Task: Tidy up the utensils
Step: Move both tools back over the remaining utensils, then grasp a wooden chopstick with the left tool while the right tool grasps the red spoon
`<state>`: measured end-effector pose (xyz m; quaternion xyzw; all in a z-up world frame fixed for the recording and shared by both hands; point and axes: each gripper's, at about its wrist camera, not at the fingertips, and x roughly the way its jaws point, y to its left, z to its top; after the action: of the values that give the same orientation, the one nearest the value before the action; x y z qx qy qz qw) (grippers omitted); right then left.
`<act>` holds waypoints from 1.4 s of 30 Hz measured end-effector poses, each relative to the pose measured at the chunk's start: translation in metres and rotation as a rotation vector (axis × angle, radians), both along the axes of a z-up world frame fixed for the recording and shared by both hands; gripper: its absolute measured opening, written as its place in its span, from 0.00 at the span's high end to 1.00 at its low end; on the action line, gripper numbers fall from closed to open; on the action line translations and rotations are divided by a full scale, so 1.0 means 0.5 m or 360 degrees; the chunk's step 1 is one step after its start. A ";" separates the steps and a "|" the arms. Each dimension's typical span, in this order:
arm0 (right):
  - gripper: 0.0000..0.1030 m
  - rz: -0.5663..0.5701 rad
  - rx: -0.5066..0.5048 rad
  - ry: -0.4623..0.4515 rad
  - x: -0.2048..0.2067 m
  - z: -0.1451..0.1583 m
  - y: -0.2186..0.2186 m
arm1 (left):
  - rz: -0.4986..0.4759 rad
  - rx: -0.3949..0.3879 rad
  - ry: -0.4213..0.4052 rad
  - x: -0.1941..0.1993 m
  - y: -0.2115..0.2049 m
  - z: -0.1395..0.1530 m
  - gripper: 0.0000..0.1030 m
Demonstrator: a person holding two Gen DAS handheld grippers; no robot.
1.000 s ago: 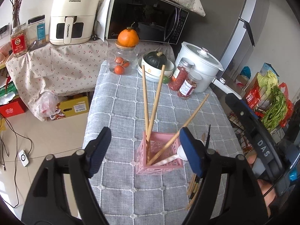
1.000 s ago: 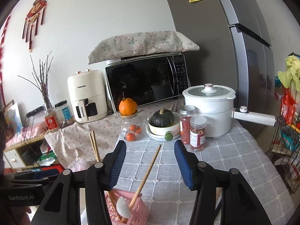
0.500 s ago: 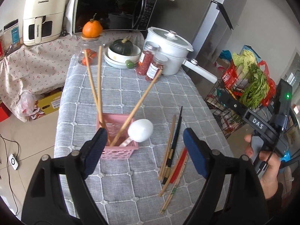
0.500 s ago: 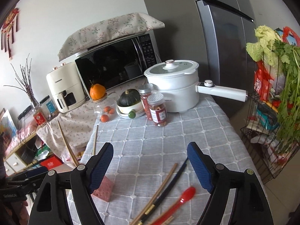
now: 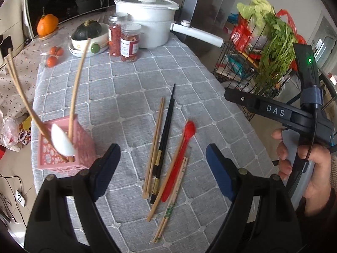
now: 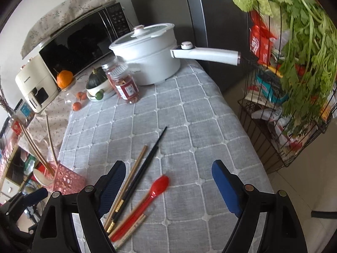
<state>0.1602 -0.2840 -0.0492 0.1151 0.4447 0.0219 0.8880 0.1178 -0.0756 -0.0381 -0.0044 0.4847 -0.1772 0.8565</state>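
Note:
A pink basket [image 5: 82,145] at the table's left edge holds three wooden chopsticks [image 5: 76,84] and a white spoon [image 5: 62,143]. Loose on the grey cloth lie a red spoon [image 5: 181,156], black chopsticks [image 5: 167,130], wooden chopsticks [image 5: 157,135] and a pale printed pair [image 5: 174,196]. My left gripper [image 5: 161,149] hangs open above this pile, holding nothing. My right gripper [image 6: 168,164] is open and empty too, above the red spoon [image 6: 153,191] and the black chopsticks [image 6: 147,160], with the pink basket [image 6: 67,179] to its left.
A white pot [image 5: 147,27] with a long handle [image 6: 206,55], two red-filled jars [image 5: 126,40] and a bowl with a squash [image 5: 88,31] stand at the back. A wire rack of greens [image 6: 294,73] stands off the table's right edge.
Both views have swung right and downward, from the pink basket to the loose utensils. The right jaws have spread wider. The white spoon now stands in the basket.

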 end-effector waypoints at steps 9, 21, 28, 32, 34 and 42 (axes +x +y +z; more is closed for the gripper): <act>0.18 -0.0126 0.0069 0.0206 0.044 -0.072 -0.061 | 0.0049 0.0071 0.0255 0.144 -0.076 -0.113 0.63; 0.18 -0.0097 0.0077 0.0361 0.093 -0.133 -0.068 | 0.0079 0.0236 0.0440 0.252 -0.120 -0.225 0.87; 0.18 -0.0088 0.0108 0.0416 0.100 -0.152 -0.062 | 0.0037 0.0341 0.0375 0.237 -0.144 -0.215 0.89; 0.18 -0.0037 0.0085 0.0460 0.099 -0.163 -0.044 | 0.0015 0.0331 0.0244 0.199 -0.150 -0.166 0.90; 0.18 -0.0015 0.0081 0.0478 0.097 -0.169 -0.034 | 0.0000 0.0307 0.0165 0.172 -0.142 -0.130 0.90; 0.18 0.0069 0.0168 0.0534 0.096 -0.186 0.011 | 0.0007 0.0160 -0.0101 0.068 -0.050 -0.001 0.91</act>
<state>0.2081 -0.2785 -0.1423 0.1539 0.5874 0.0448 0.7932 0.1516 -0.1005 -0.0387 0.0432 0.4657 -0.1508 0.8709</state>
